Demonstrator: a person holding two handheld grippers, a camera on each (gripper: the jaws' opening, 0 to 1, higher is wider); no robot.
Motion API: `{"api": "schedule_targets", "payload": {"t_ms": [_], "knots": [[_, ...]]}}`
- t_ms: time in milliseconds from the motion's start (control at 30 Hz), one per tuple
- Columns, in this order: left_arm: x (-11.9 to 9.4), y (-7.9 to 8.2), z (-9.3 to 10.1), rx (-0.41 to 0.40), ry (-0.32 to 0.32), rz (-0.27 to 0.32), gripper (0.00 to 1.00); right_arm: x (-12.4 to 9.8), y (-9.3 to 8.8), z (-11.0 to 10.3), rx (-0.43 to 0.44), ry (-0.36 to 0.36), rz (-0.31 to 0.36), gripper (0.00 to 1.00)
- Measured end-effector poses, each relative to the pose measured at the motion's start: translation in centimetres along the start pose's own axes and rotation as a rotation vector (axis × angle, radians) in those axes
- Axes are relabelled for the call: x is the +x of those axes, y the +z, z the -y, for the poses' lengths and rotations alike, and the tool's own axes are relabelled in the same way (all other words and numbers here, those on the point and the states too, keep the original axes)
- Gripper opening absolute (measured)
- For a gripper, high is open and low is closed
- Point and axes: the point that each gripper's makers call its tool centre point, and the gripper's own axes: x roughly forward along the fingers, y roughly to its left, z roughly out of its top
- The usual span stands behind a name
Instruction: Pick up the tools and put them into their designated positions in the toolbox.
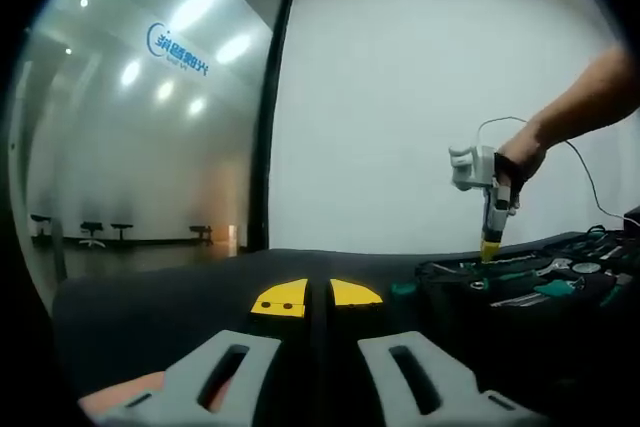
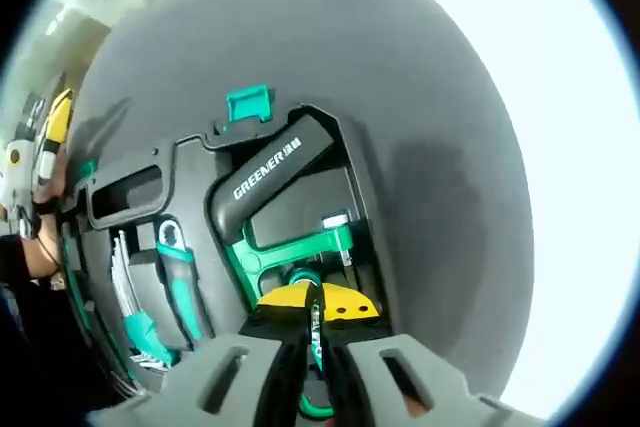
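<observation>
- Right gripper view: right gripper (image 2: 314, 319), yellow-tipped jaws pinched onto the green frame of a green-and-black hacksaw (image 2: 285, 209), which lies in its moulded recess of the open black plastic toolbox (image 2: 150, 182).
- Beside the saw — a teal-handled wrench (image 2: 178, 277) and hex keys (image 2: 125, 287), each in its slot; bare grey table (image 2: 440, 147) beyond the box edge.
- Left gripper view: left gripper (image 1: 316, 299), jaws almost together on nothing, over open dark tabletop — toolbox well to its right.

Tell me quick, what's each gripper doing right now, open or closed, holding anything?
Left gripper: shut, nothing visible between its jaws, over the dark table.
Right gripper: shut on the green tool in the toolbox.
</observation>
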Motion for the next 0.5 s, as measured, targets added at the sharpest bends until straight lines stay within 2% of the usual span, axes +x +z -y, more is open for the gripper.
{"api": "schedule_targets", "payload": {"t_ms": [233, 267, 300, 333, 367, 400, 433, 467, 500], "knots": [[0.0, -0.1, 0.1, 0.004, -0.001, -0.007, 0.1, -0.2, 0.0, 0.0, -0.015, -0.083, 0.011, 0.0], [0.1, -0.2, 0.1, 0.006, -0.003, -0.011, 0.1, -0.3, 0.0, 0.2, -0.043, -0.094, 0.014, 0.02], [0.2, -0.2, 0.2, 0.008, -0.006, -0.014, 0.1, -0.6, 0.3, 1.1, -0.075, -0.138, 0.04, 0.08], [0.2, -0.3, 0.3, 0.008, -0.012, -0.015, 0.1, -1.2, 0.2, 1.3, -0.103, -0.127, 0.044, 0.11], [0.3, -0.3, 0.3, 0.001, -0.015, -0.019, 0.1, -1.8, 0.1, 1.2, -0.078, -0.103, 0.058, 0.1], [0.3, -0.4, 0.2, -0.001, -0.014, -0.022, 0.1, -2.5, 0.3, 0.9, -0.032, -0.062, 0.1, 0.1], [0.3, -0.4, 0.1, -0.003, -0.015, -0.024, 0.1, -4.7, 0.6, 2.0, 0.031, -0.068, 0.198, 0.09], [0.3, -0.5, 0.1, -0.012, -0.019, -0.026, 0.1, -5.3, 0.6, 2.3, 0.037, -0.074, 0.224, 0.09], [0.4, -0.5, 0.2, -0.014, -0.024, -0.027, 0.1, -7.3, 0.1, 3.2, 0.051, -0.096, 0.28, 0.09]]}}
